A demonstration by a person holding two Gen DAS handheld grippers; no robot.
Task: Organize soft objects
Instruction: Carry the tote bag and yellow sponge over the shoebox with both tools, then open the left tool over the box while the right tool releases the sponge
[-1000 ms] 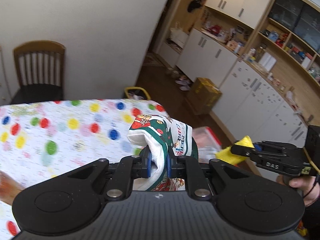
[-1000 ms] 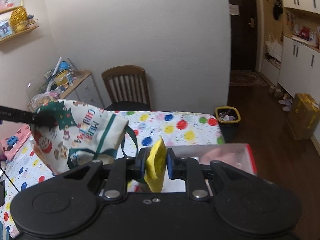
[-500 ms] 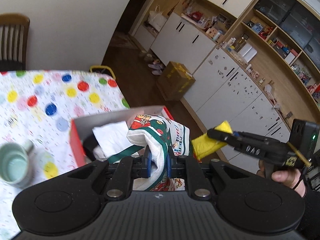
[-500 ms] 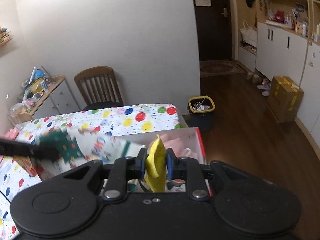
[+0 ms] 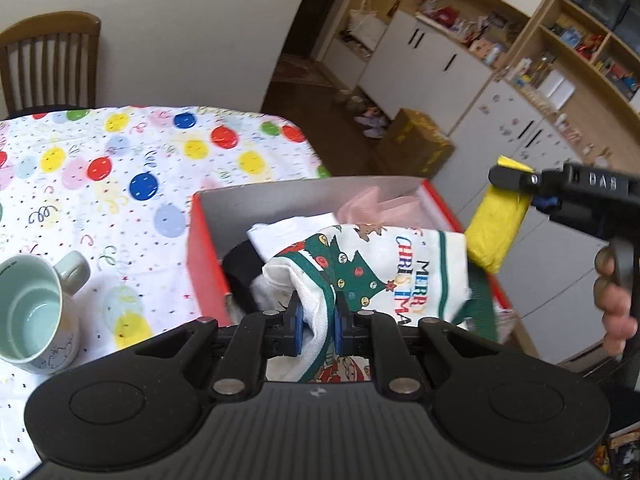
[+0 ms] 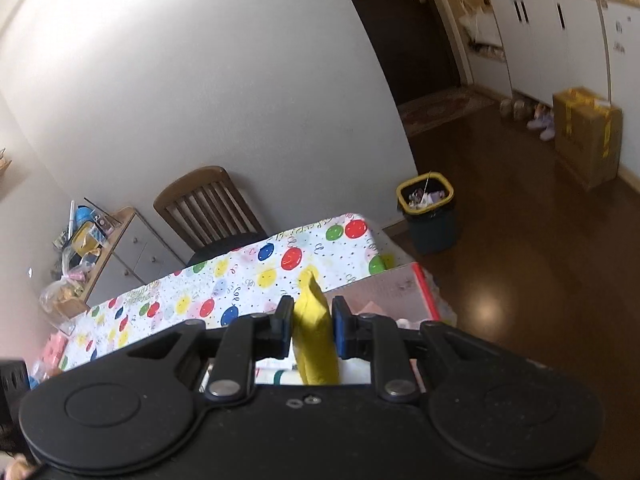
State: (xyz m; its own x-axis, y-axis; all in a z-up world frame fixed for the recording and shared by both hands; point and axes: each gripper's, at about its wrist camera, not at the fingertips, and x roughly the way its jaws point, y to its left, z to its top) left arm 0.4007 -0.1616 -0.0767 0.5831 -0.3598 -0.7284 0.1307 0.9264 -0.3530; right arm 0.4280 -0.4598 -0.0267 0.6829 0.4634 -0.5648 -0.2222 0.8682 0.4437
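Observation:
My left gripper (image 5: 316,330) is shut on a white Christmas tote bag (image 5: 384,276) with green trim, held over the open red box (image 5: 204,236). The box holds white, black and pink soft items (image 5: 372,208). My right gripper (image 6: 312,328) is shut on a folded yellow cloth (image 6: 314,332); in the left wrist view this cloth (image 5: 494,226) hangs at the box's right side, above its rim. The box corner (image 6: 420,284) shows past the right gripper.
The box stands on a table with a balloon-print cloth (image 5: 120,168). A pale green mug (image 5: 34,312) stands left of the box. A wooden chair (image 6: 208,204) and a bin (image 6: 430,208) stand beyond the table. White cabinets (image 5: 500,112) line the far wall.
Both grippers have moved toward the red box. The tote bag has come down over its contents, and the yellow cloth has come to the box's right rim. Both grips stay shut.

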